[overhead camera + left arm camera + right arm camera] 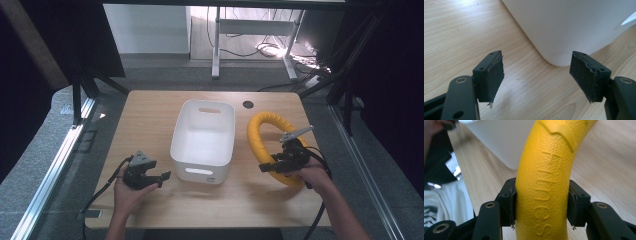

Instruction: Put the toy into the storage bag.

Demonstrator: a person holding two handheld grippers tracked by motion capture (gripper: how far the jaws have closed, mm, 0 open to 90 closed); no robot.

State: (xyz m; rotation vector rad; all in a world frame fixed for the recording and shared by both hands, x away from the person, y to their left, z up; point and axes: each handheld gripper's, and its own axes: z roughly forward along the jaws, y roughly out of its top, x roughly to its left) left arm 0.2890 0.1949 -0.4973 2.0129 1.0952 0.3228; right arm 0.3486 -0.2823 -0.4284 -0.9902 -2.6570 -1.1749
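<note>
One white bin [203,140] is seen at the centre of the worktop [145,115], and one yellow ring [263,137] at centre right. The ring, embossed "Fitness", is clamped between the right gripper [265,168] fingers [507,202]. The left gripper [165,177] fingers [494,75] are spread wide and empty at lower left.

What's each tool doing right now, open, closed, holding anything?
Left tool: open, empty, beside the white plastic bin.
Right tool: closed on the yellow textured foam ring.

Left gripper [536,75] jaws stood wide apart, empty, over wooden table [461,32]; white bin [574,25] corner just beyond.
</note>
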